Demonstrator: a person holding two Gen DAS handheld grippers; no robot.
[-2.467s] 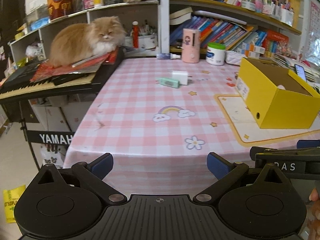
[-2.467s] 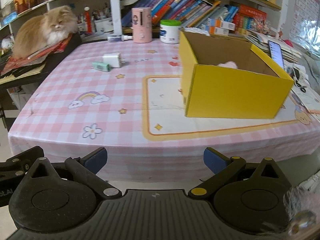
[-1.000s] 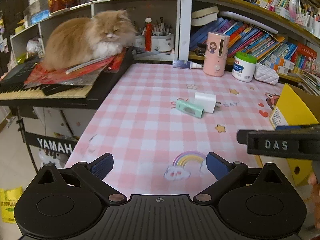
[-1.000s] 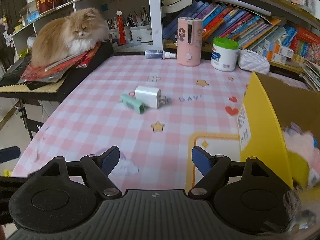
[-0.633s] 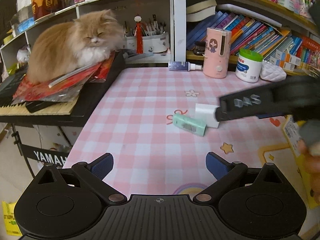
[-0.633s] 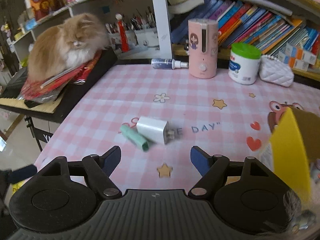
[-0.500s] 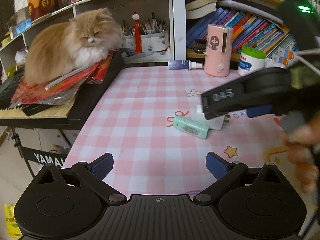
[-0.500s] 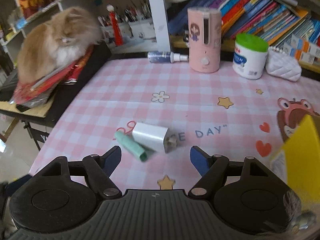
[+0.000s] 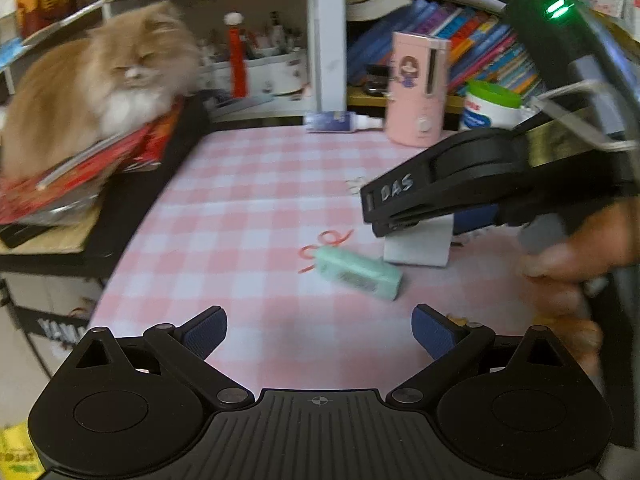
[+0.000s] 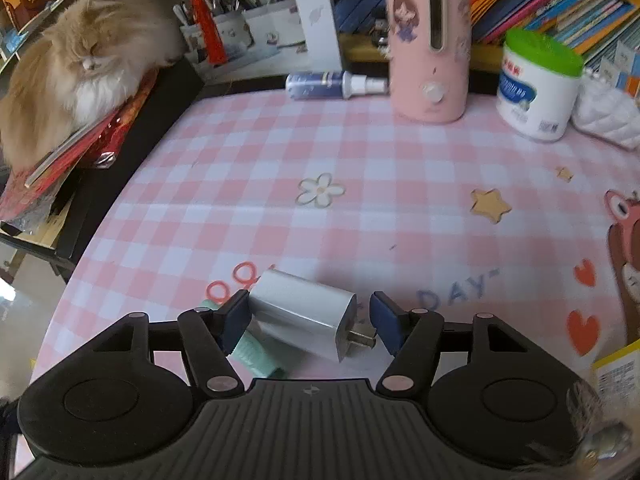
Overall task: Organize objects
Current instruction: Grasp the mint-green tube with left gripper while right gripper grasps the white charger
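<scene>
A white plug charger lies on the pink checked tablecloth, its prongs pointing right. My right gripper is lowered around it with the jaws closing. The left pad sits at the charger's end, while the right pad stands just off the prongs. A mint green case lies against the charger's near side. In the left wrist view the right gripper's black body covers part of the charger, with the mint case in front. My left gripper hangs open and holds nothing, just short of the case.
A ginger cat lies on red papers over a keyboard left of the table. A spray bottle, pink device and green-lidded jar stand at the back edge. A yellow box corner shows at right.
Both grippers moved forward over the table toward the charger. The right gripper came down around the charger and its jaws narrowed. The yellow box slid almost out of view.
</scene>
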